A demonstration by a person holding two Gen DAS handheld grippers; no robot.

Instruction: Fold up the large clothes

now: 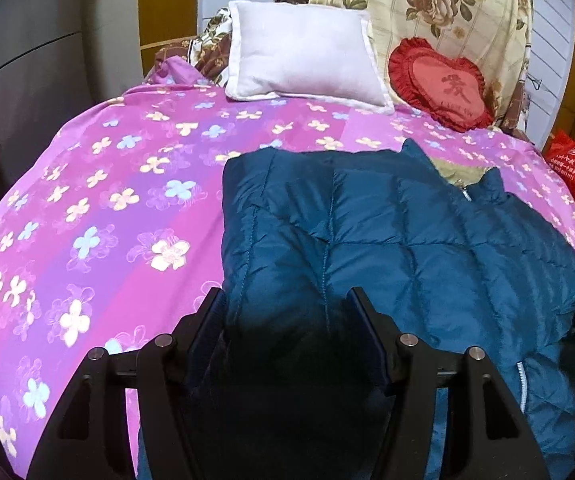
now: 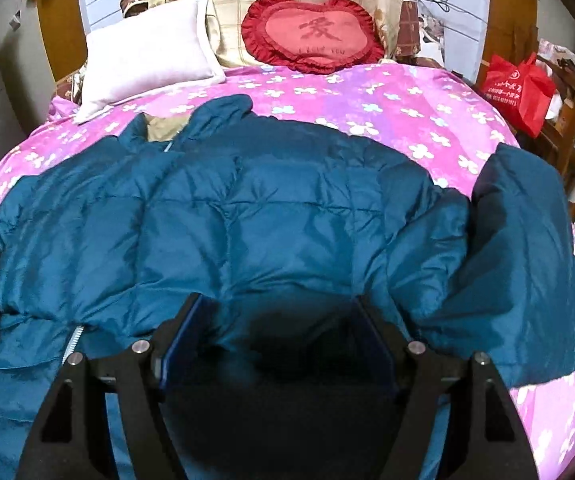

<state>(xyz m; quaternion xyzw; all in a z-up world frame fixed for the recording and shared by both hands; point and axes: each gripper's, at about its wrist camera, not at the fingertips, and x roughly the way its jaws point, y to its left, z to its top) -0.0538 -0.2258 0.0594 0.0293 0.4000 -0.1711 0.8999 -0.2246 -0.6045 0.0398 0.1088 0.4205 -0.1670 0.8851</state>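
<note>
Here's the teal quilted down jacket, spread across the pink floral bedspread, collar toward the pillows and a strip of tan lining showing at the neck. The left gripper sits low over the jacket's left side, jaws wide apart with padded fabric bulging between them; whether the fingers press the cloth I can't tell. The right gripper is just the same, jaws spread over the jacket's near edge, with the white zipper running just to its left. One sleeve lies out to the right. Up at the headboard, a white pillow leans beside a red heart-shaped cushion. A red bag sits off the bed.
</note>
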